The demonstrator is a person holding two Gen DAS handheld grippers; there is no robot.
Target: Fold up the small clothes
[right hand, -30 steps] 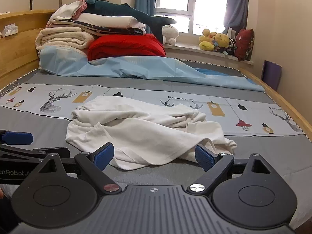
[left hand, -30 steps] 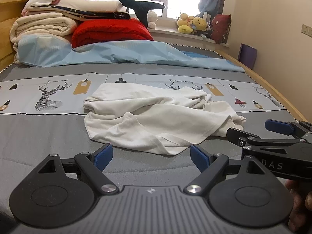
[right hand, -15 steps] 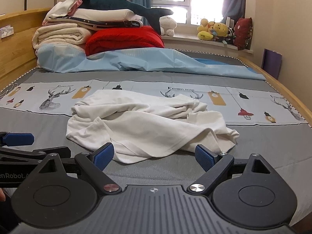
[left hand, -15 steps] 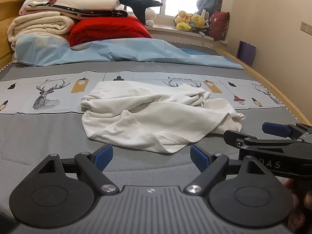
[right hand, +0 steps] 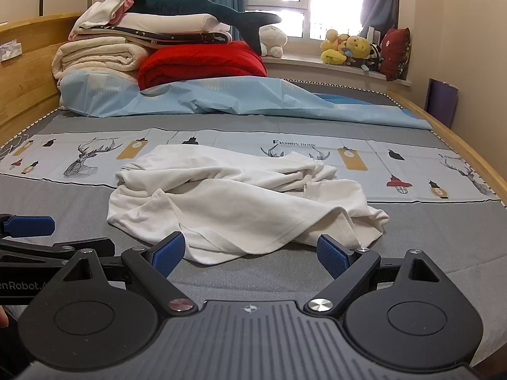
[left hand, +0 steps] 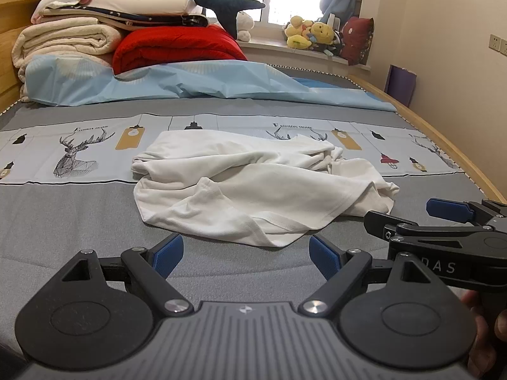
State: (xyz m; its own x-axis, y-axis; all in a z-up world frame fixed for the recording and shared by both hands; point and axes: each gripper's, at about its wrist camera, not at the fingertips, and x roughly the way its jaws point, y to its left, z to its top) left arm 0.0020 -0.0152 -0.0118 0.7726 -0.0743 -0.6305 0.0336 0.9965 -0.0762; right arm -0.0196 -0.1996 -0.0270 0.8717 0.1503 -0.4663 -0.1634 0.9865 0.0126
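Two grippers hover low over the near part of the bed, side by side and well clear of each other. The left gripper (left hand: 242,255) has its blue-padded fingers (left hand: 166,255) spread wide apart with nothing between them; the right gripper (right hand: 250,255) is likewise wide apart and empty, its right finger (right hand: 332,255) just short of the cloth's near hem.

One crumpled white garment (left hand: 253,186) lies in a loose heap on the grey bedspread (left hand: 63,221), around the middle of the bed, its far edge overlapping the pale printed band with deer and lamp figures (left hand: 79,155). Its near hem forms a point toward the left gripper, and a bunched corner trails off to the right.

Bare bedspread lies open to the left of the garment and in a strip between its near hem and the fingers. On the right, the wooden bed rail (right hand: 459,145) closes the space. At the far end, a light blue sheet (left hand: 190,84) and a stack of folded blankets (left hand: 69,38) with a red quilt (left hand: 177,46) block the way.

Compared with a second ago, both views have moved closer to the garment, so the strip of bedspread before the fingers is narrower. The garment's shape is unchanged, and both pairs of fingers remain spread as before.
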